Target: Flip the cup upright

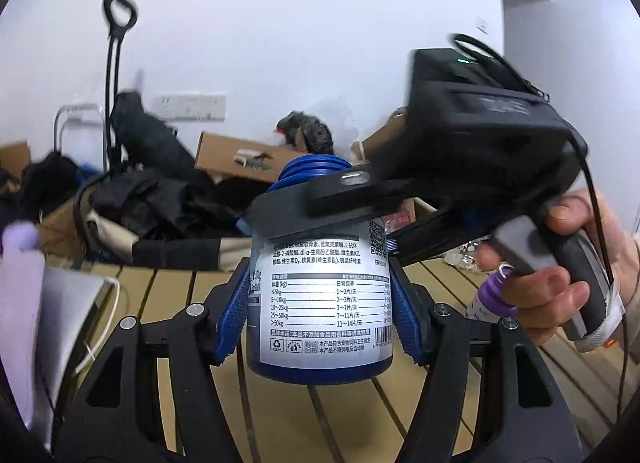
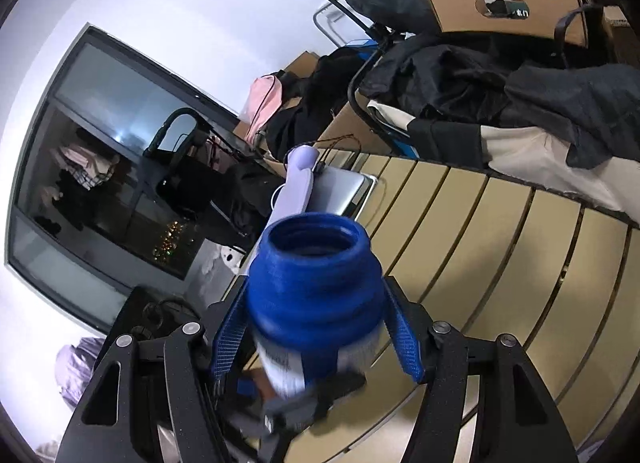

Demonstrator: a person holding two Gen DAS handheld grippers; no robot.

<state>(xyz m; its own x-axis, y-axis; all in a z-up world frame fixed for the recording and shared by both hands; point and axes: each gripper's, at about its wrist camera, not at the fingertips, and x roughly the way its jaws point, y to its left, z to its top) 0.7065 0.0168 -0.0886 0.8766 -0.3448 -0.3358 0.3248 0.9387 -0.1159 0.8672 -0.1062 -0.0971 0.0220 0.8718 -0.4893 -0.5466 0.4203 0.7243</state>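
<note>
The cup is a blue plastic jar (image 1: 320,295) with a white printed label and an open threaded mouth. In the left wrist view it stands mouth up, held above the slatted wooden table (image 1: 280,419). My left gripper (image 1: 320,303) is shut on its lower body, blue pads on both sides. My right gripper (image 1: 352,199) comes in from the right and clamps the jar's shoulder. In the right wrist view the jar (image 2: 316,287) sits between the blue pads of my right gripper (image 2: 316,327), its open mouth facing the camera. The left gripper's fingers show blurred below it.
A silver laptop (image 2: 340,191) with a lilac device (image 2: 296,187) on it lies at the table's left end. A purple-capped bottle (image 1: 494,299) stands at the right behind the hand. Cardboard boxes (image 1: 236,159) and dark clothes (image 1: 160,199) lie beyond the far edge.
</note>
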